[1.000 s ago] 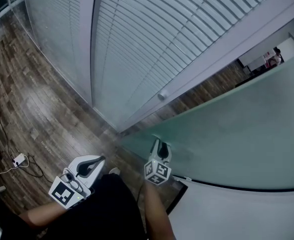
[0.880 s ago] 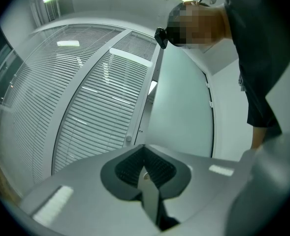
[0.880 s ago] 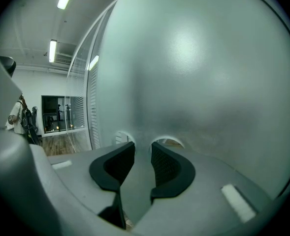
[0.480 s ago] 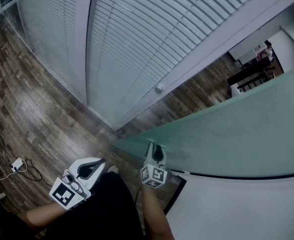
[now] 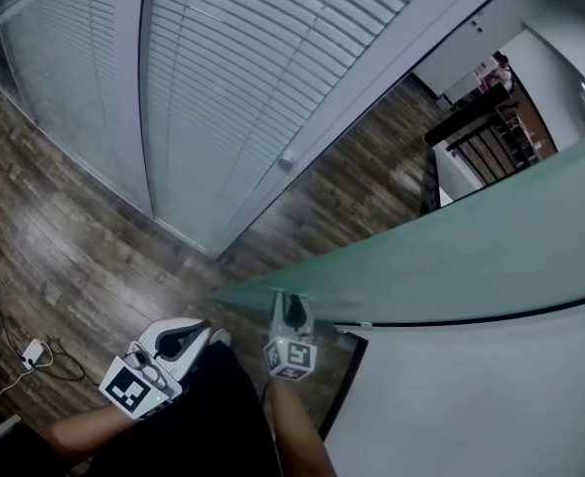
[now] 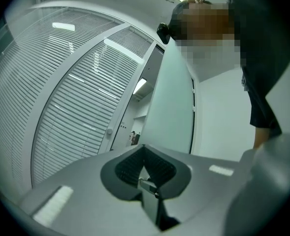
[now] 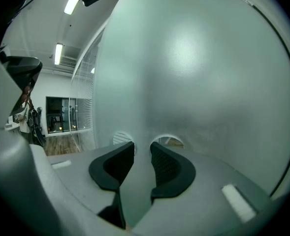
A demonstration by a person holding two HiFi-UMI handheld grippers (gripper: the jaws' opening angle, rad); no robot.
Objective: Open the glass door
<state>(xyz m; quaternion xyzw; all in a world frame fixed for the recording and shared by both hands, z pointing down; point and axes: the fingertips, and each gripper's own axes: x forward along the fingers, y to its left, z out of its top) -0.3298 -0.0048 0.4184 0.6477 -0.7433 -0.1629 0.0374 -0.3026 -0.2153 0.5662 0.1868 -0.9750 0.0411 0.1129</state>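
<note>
Wood floor (image 5: 64,237) and a slatted blind wall (image 5: 232,78) fill the upper left of my head view. The frosted glass door (image 5: 471,256) runs from 6 o'clock out toward 3 o'clock, with floor showing past its near edge. My right tongs (image 5: 290,304) straddle that edge at 6 o'clock, with a pad on each face, and as far as I can judge they grip it. My left tongs (image 5: 198,329) hang at 7 o'clock, apart from the door, pinched together on nothing.

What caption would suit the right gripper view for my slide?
Right gripper clamps the edge of the frosted glass door, one jaw on each face.
</note>
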